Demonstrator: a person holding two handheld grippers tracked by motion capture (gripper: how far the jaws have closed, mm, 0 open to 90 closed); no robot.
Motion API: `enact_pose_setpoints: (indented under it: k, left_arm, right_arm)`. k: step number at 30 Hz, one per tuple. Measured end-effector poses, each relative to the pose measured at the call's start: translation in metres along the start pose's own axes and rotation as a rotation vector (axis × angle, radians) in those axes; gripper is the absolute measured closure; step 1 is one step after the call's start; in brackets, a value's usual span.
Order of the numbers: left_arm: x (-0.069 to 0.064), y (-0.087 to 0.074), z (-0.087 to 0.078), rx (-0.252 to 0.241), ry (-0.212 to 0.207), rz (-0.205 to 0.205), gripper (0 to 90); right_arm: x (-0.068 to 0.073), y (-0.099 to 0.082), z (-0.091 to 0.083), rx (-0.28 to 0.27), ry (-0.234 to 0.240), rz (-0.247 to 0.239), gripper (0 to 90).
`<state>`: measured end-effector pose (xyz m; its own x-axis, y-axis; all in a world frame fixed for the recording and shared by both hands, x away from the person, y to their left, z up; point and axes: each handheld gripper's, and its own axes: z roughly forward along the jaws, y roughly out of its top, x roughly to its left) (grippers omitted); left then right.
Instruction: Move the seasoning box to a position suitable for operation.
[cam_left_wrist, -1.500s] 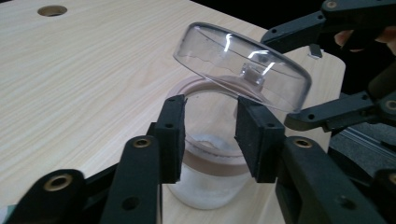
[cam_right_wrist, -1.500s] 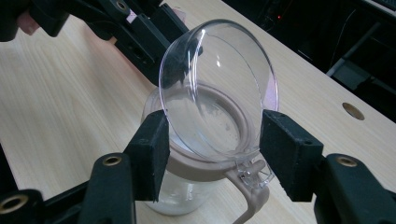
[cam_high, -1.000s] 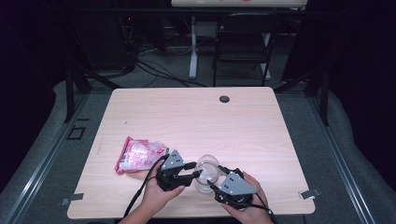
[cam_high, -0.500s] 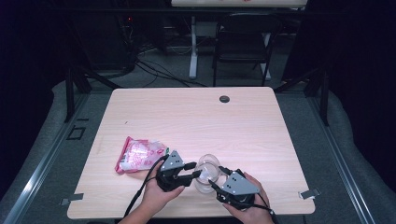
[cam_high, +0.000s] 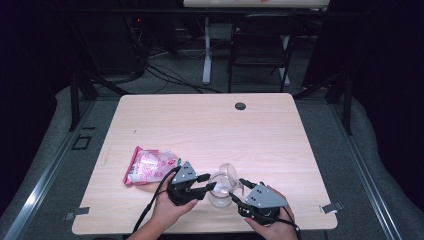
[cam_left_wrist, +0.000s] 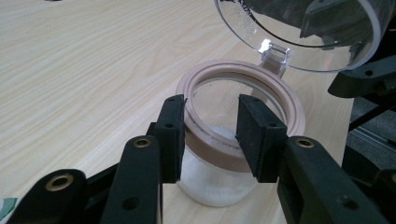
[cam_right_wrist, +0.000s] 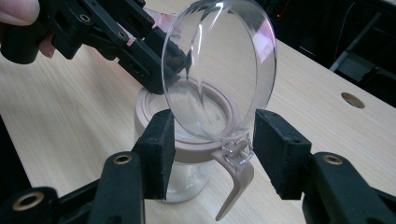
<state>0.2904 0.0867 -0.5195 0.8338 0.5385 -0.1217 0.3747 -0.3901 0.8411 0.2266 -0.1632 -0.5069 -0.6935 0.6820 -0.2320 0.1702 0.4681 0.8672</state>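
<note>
Gripping the tan rim of the jar (cam_left_wrist: 243, 135), the left gripper (cam_left_wrist: 212, 135) has its fingers (cam_left_wrist: 170, 135) narrowed onto the near wall, one pad outside and one inside. The right gripper (cam_right_wrist: 210, 154) has fingers set wide, either side of the hinge and latch, touching nothing I can see. The clear lid (cam_right_wrist: 219, 70) stands tilted up. The jar sits near the desk's (cam_high: 200, 125) front edge, right of a pink packet (cam_high: 147, 166). Nothing has visibly moved since the earlier frames.
</note>
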Motion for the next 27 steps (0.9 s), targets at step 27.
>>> enact_pose_setpoints:
  k: [27]
  left_arm:
    - [0.0,-0.001,0.0,-0.009,0.002,0.005,63.0]
  right_arm:
    - [-0.017,-0.009,-0.013,0.04,0.023,0.088,59.2]
